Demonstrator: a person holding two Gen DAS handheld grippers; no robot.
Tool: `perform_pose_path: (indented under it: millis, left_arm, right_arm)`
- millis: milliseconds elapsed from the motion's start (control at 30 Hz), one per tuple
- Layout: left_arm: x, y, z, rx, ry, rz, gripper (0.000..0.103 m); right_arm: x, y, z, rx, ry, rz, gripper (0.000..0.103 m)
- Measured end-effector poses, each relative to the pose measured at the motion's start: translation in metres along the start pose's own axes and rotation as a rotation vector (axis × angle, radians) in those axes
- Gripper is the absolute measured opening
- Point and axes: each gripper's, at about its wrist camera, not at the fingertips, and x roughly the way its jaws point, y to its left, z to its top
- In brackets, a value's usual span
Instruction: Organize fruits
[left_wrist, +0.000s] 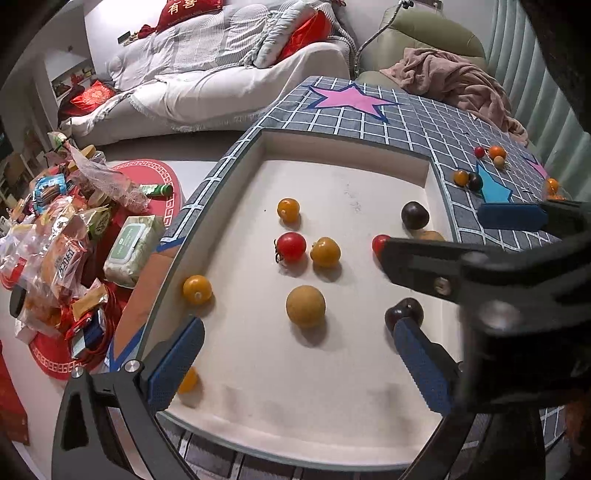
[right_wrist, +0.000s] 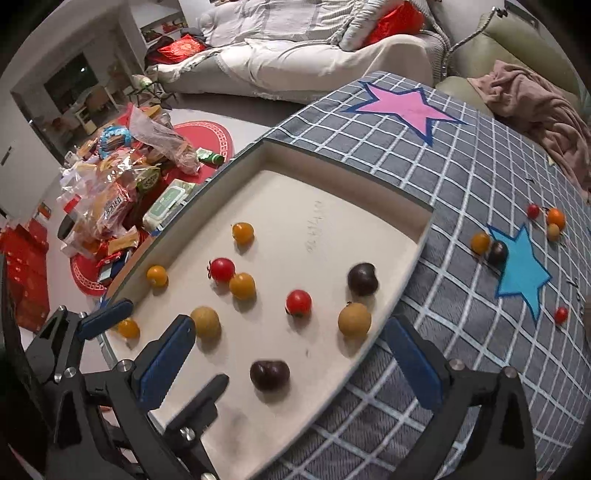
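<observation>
A white shallow tray (left_wrist: 343, 146) (right_wrist: 332, 157) sits on a grey checked cloth (right_wrist: 443, 177) and holds several small fruits. My left gripper (left_wrist: 299, 365) hangs open over the tray's near part. A tan round fruit (left_wrist: 306, 306) lies ahead of its fingers and a dark cherry (left_wrist: 404, 314) lies at its right fingertip. My right gripper (right_wrist: 290, 363) is open too, with a dark cherry (right_wrist: 269, 374) lying loose on the tray between its fingers. Red tomatoes (right_wrist: 298, 302), orange tomatoes (right_wrist: 242, 285) and another tan fruit (right_wrist: 354, 320) are spread over the tray.
More small fruits (right_wrist: 497, 252) (left_wrist: 496, 152) lie on the cloth near a blue star (right_wrist: 521, 269), right of the tray. A pile of snack bags (left_wrist: 62, 240) and a wipes pack (left_wrist: 133, 247) lie to the left. A sofa (left_wrist: 207, 85) and a pink blanket (right_wrist: 535, 99) stand behind.
</observation>
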Motion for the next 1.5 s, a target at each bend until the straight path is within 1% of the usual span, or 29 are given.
perform_pose_path:
  millis: [100, 267, 700, 1067, 1500]
  left_arm:
    - [-0.003, 0.001, -0.003, -0.006, 0.016, -0.004, 0.103]
    - [-0.01, 0.0, -0.009, 0.006, 0.025, 0.016, 0.103]
    - [-0.042, -0.005, -0.025, 0.032, -0.014, 0.05, 0.103]
    - [-0.057, -0.009, -0.032, 0.051, -0.028, 0.068, 0.103]
    - [-0.058, -0.015, -0.034, 0.073, -0.024, 0.077, 0.103]
  right_arm:
    - [-0.008, 0.0, -0.008, 0.004, 0.005, -0.013, 0.103]
    - [-0.018, -0.001, -0.018, 0.021, 0.012, -0.011, 0.103]
    - [-0.032, 0.001, -0.044, 0.042, 0.029, -0.045, 0.103]
    - [-0.044, 0.006, -0.054, 0.044, 0.015, -0.045, 0.103]
    - [-0.046, 0.007, -0.059, 0.041, 0.016, -0.036, 0.103]
